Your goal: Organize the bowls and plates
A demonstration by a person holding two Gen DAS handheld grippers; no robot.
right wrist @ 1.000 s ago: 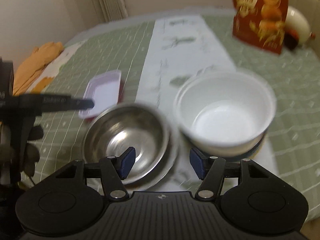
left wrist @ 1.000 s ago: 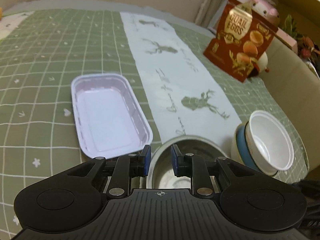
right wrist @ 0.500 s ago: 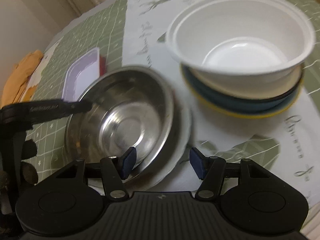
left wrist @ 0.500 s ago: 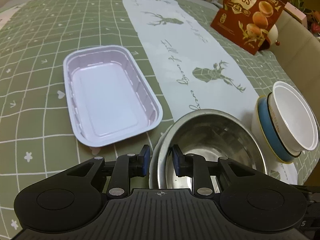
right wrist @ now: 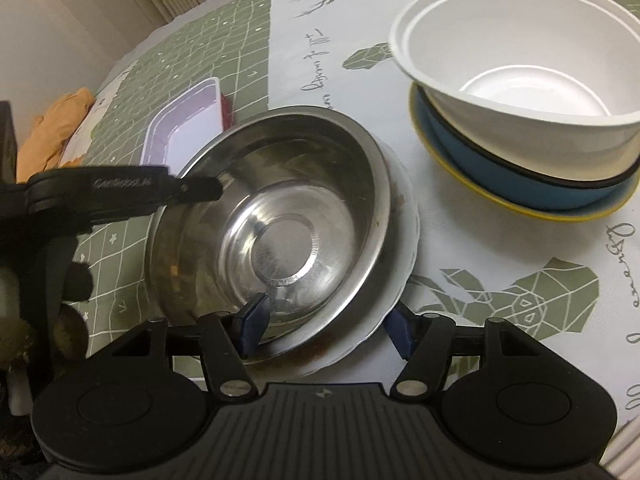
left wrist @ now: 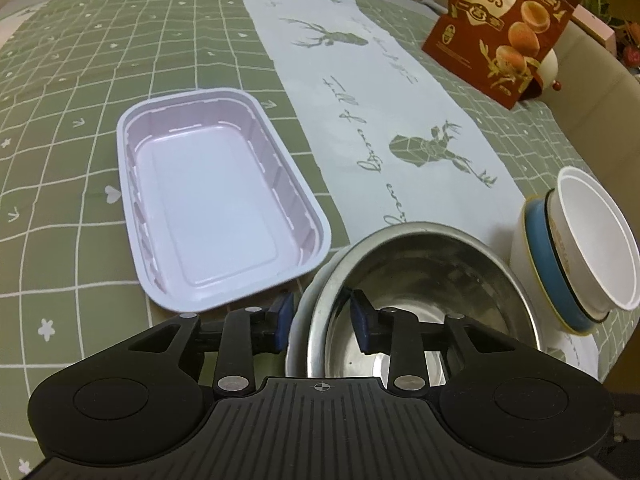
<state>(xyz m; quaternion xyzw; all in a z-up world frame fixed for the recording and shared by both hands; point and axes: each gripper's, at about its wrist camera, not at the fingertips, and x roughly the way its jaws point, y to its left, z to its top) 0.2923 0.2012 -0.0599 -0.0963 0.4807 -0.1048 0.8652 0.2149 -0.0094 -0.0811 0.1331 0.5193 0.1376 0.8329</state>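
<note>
the steel bowl [right wrist: 280, 232] sits on a white plate [right wrist: 404, 256] beside the stacked bowls [right wrist: 520, 120]. rigid, light, slick; grip its thin rim. left gripper [left wrist: 320, 316] has just been opening, rim between its jaws, pads clear. right gripper [right wrist: 324, 328] has just widened, straddling both rims, unclamped.

- Green tablecloth [left wrist: 100, 80] with a white grid, hearts and stars
- White runner [left wrist: 360, 92] printed with green deer
- Pale pink rectangular plastic tray [left wrist: 212, 200]
- Shiny silver steel bowl [right wrist: 280, 220]
- White bowl [right wrist: 520, 60] over blue bowl [right wrist: 500, 176], yellow-rimmed plate [right wrist: 472, 188]
- Red-brown quail egg box [left wrist: 500, 28]
</note>
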